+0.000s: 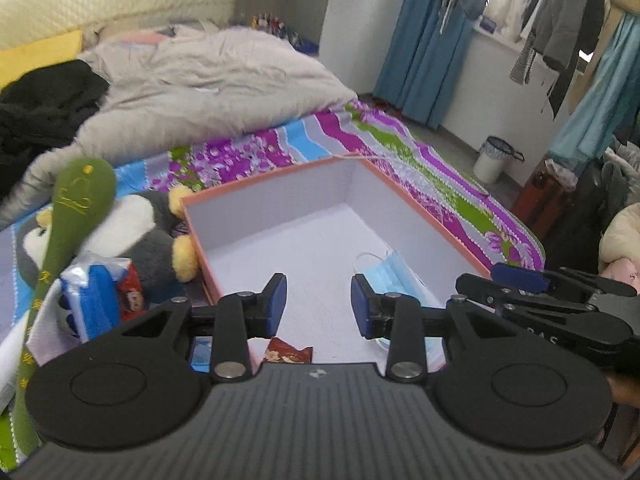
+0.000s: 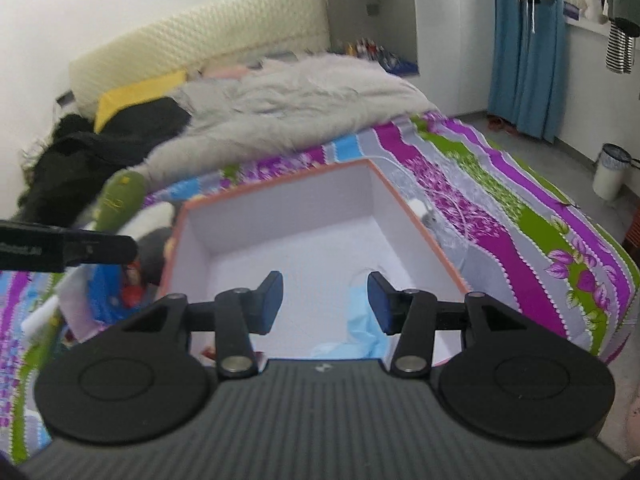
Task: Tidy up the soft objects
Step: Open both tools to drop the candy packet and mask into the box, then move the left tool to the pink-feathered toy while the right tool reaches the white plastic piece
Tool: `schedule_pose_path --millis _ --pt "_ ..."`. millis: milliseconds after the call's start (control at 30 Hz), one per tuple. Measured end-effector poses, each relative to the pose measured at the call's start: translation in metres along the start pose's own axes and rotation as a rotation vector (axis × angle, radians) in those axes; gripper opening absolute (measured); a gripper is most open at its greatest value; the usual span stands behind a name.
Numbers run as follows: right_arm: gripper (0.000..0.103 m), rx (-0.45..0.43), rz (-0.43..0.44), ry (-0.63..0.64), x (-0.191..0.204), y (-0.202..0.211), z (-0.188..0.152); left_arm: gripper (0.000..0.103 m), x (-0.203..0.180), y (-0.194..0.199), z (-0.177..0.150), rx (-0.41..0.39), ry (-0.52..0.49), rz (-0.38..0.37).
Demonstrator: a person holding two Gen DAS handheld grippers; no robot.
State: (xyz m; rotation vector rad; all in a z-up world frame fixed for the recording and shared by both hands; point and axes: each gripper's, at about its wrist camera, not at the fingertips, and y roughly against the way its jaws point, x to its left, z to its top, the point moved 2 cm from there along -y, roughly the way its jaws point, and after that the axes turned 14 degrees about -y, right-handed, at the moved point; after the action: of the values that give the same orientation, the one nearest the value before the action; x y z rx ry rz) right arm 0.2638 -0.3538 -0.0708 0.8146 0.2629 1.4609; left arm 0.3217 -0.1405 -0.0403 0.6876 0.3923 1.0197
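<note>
Nearest, the left gripper [image 1: 319, 304] is hovering with its blue pads spread and nothing between them; the right gripper [image 2: 325, 303] is likewise standing spread and empty, both poised over the near end of the orange-rimmed white cardboard box [image 1: 420, 216] sitting on the striped purple, green and blue bedspread [image 1: 460, 184]; inside the box, at about five o'clock of its floor, a pale blue pleated face mask [image 1: 394, 272] is lying flat, so by my reading one soft item is already stowed and the step in hand is going for the next.

Outside the box at nine o'clock, a pile is waiting: a blue-and-white plastic tissue pack [image 1: 94, 300] nearest, a grey-and-white plush penguin with yellow feet [image 1: 148, 236] touching the box wall, and a long green felt spoon-shaped toy with yellow stitching [image 1: 76, 216] leaning over it.

The next move is probably calling for the left gripper to swing toward nine o'clock, settle around one of these, close and carry it over the rim; the penguin is looking bulky for this spread.

Farther off, a rumpled grey quilt [image 1: 208, 80] is lying at twelve o'clock.
</note>
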Motion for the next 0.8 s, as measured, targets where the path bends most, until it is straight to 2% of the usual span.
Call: schedule_pose_path --millis 167,300,500,667,800 --pt "0.050 -0.063 0.038 0.025 0.016 0.025 -0.015 0.041 -0.003 0.030 -0.023 -0.042 -0.017 0.022" --pt "0.050 -0.069 0.088 -0.001 0.023 0.040 -0.028 0.041 -0.006 0.052 -0.038 -0.076 -0.024 0.009" --pt "0.050 -0.095 0.134 0.005 0.039 0.063 -0.049 0.041 -0.011 0.084 -0.060 -0.123 -0.033 0.043" --pt "0.050 -0.126 0.163 0.014 0.052 0.079 -0.070 0.041 -0.007 0.105 -0.092 -0.113 -0.007 0.088" --pt "0.050 -0.098 0.183 0.017 0.062 0.084 -0.088 0.041 -0.001 0.118 -0.119 -0.103 0.039 0.086"
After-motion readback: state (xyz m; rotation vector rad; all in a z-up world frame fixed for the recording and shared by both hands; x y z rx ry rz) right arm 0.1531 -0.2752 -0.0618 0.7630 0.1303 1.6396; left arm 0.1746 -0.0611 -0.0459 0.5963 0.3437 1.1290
